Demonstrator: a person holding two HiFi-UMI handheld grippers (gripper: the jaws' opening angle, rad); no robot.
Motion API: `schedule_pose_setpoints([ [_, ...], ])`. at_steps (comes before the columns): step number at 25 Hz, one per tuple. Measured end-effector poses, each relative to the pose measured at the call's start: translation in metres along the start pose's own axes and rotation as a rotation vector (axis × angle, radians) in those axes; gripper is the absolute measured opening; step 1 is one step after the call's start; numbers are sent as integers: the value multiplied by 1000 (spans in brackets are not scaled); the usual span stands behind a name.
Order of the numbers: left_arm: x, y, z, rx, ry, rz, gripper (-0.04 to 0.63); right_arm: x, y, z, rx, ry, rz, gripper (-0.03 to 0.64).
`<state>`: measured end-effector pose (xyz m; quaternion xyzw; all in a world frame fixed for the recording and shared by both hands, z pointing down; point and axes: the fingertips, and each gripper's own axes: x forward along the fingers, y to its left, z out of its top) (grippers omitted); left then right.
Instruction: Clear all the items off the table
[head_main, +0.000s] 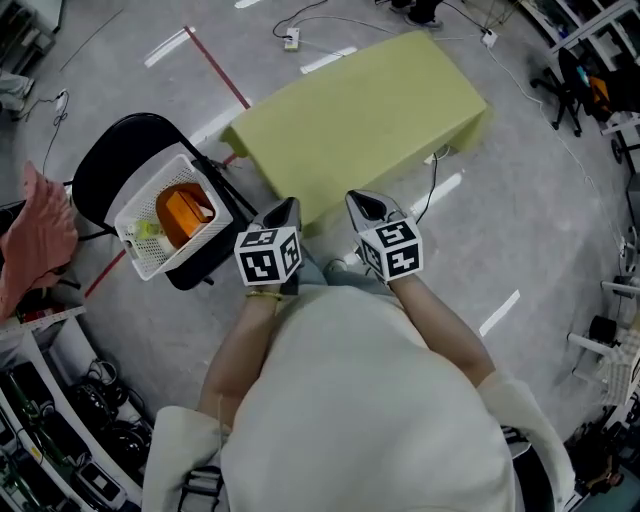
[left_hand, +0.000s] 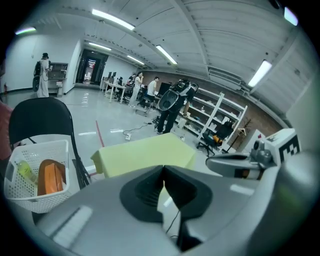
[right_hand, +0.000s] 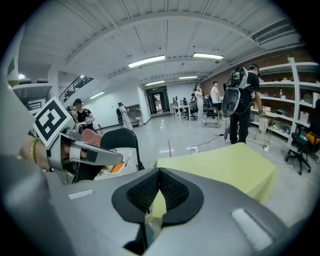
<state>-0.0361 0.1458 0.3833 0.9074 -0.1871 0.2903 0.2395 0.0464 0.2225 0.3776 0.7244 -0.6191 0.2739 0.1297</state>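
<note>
A: Table status, quick?

B: The table draped in pale yellow-green cloth (head_main: 360, 110) shows a bare top in all three views. The items sit in a white plastic mesh basket (head_main: 147, 192) on a black chair (head_main: 105, 160) just left of the table. In it are an orange blocky object (head_main: 185, 212) and a small yellow-green thing (head_main: 148, 230) next to it; I can't tell what either is.

A: Tools?

B: The left tool (head_main: 285, 212) and right tool (head_main: 365, 205) both have their jaws pressed together with nothing between them. They're side by side at the table's near edge, close to the person's body, tips angled down toward the cloth.

A: Why held like that?

B: My guess is there's nothing left to grab, so the closed, empty tools are parked in front of the table. The basket is probably kept beside the table so each drop is a short reach. The clearing looks finished, or close to it.
</note>
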Motion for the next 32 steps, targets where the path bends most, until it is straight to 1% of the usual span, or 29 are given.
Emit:
schedule_pose_setpoints([
  [7, -4, -34, -14, 40, 0, -34, 11, -33, -13, -14, 14, -23, -42, -2],
  [14, -8, -54, -19, 63, -8, -48, 11, -52, -19, -16, 7, -57, -73, -2],
  [22, -12, -58, -16, 68, -25, -33, 11, -56, -22, -11, -1, -79, -68, -2],
  [32, -13, -53, -12, 62, -35, -20, 11, -50, -21, -7, -13, -84, -58, -2],
])
